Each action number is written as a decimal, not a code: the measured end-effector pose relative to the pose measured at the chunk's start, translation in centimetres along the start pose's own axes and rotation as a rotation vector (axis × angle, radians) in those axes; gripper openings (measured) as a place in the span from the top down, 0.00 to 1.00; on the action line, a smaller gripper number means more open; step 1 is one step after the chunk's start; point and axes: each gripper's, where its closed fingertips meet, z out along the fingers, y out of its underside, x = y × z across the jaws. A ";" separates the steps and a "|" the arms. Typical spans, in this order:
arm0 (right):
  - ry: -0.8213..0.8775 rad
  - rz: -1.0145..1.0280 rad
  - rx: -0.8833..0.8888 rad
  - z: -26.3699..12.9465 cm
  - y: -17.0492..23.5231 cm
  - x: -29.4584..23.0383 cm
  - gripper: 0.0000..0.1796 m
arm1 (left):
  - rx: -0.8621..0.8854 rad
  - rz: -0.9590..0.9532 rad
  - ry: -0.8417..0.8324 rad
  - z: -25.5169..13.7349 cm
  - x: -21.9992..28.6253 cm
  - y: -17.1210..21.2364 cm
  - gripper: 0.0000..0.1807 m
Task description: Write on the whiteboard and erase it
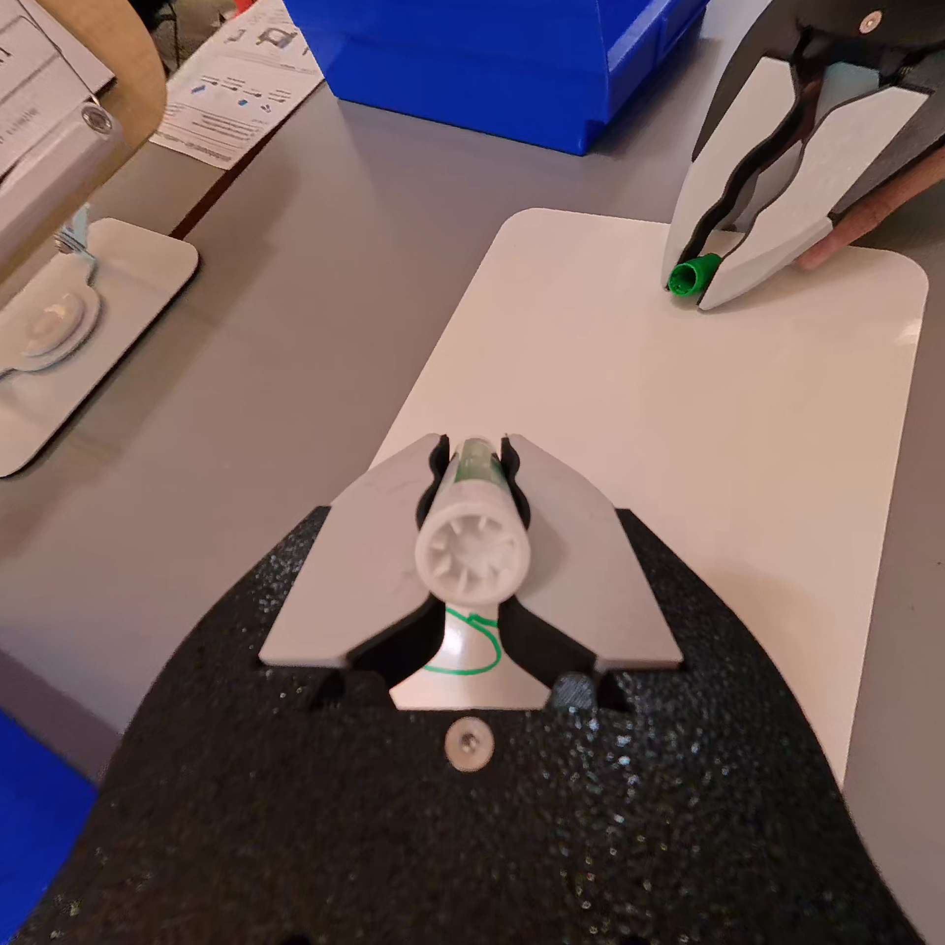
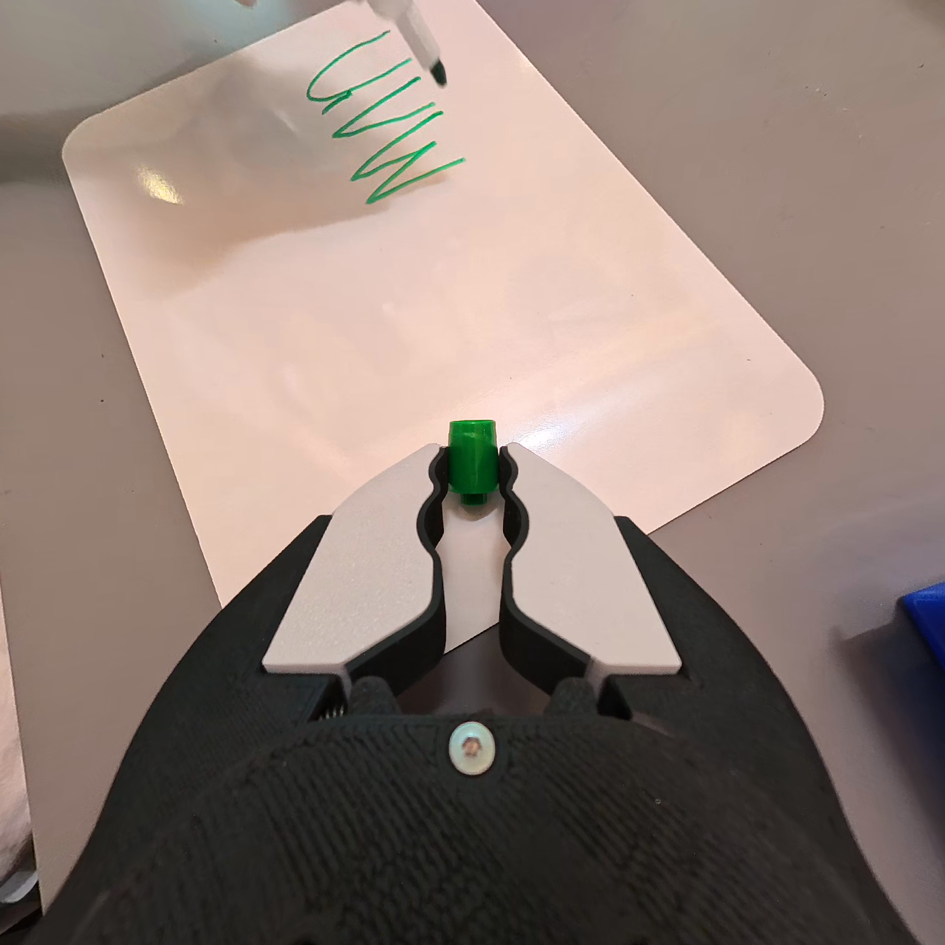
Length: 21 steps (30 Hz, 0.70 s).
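Over whiteboard [image 2: 460, 317], left fingers [image 1: 473, 450] pinch tilted marker [image 1: 473, 511]; right fingers [image 2: 473, 450] grip green cap [image 2: 473, 460].

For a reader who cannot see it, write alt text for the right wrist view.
The right gripper pinches a green marker cap above a whiteboard on a grey table. At the far end, a marker tip meets a green zigzag scribble.

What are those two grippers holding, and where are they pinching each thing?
The left gripper clamps the marker around its white barrel, near the back end. The right gripper pinches the green cap by its sides at the fingertips.
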 end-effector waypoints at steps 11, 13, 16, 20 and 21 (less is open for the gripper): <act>-0.017 -0.012 0.000 -0.3 0.3 -0.2 0.89 | -0.036 -0.015 0.014 1.9 0.8 0.1 0.90; -0.018 -0.012 0.000 -0.4 0.4 -0.2 0.89 | -0.042 -0.012 0.014 2.1 0.9 0.1 0.90; -0.021 -0.013 0.000 -0.5 0.5 -0.1 0.89 | -0.046 -0.012 0.016 2.2 1.0 0.0 0.90; -0.020 -0.014 0.000 -0.6 0.5 -0.1 0.89 | -0.051 -0.005 0.026 2.4 1.3 0.2 0.90; -0.020 -0.014 0.000 -0.6 0.5 -0.1 0.89 | -0.056 -0.001 0.026 2.5 1.3 0.3 0.90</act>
